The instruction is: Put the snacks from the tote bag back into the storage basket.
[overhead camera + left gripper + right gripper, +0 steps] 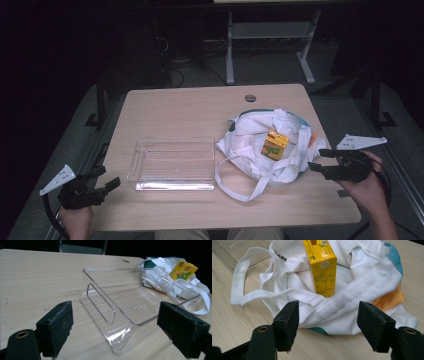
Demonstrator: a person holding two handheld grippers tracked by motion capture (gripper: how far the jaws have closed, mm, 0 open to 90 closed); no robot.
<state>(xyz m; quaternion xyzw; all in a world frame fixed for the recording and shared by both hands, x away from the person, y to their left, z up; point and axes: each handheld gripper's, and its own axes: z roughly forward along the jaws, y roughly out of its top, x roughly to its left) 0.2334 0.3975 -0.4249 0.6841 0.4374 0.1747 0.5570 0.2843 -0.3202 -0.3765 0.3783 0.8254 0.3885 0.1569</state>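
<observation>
Black foam pads stand wide apart on both grippers, with nothing between either pair. In the high view the left gripper (111,186) sits at about seven o'clock off the table's (190,107) near left corner, its jaws released and pointing toward the clear plastic tray (172,162). The right gripper (316,159) sits at about four o'clock, near the right edge, jaws likewise released and aimed at the white cloth bag (260,150), just short of the fabric.

The tray lies flat left of centre and looks empty, with the bag's loose strap (240,187) curling just beside its near right corner. In the left gripper view the tray (120,312) fills the middle ground between the pads.

Farther in, at roughly two o'clock from the tray, the bag lies crumpled with its mouth open. A yellow juice carton (275,145) stands on its folds, tilted slightly. In the right gripper view the carton (322,267) rises straight ahead at twelve o'clock, beyond a band of the bag (352,302); whether it rests inside the opening or on top of the cloth is hard to tell. An orange patch (389,298) shows at the bag's right.
</observation>
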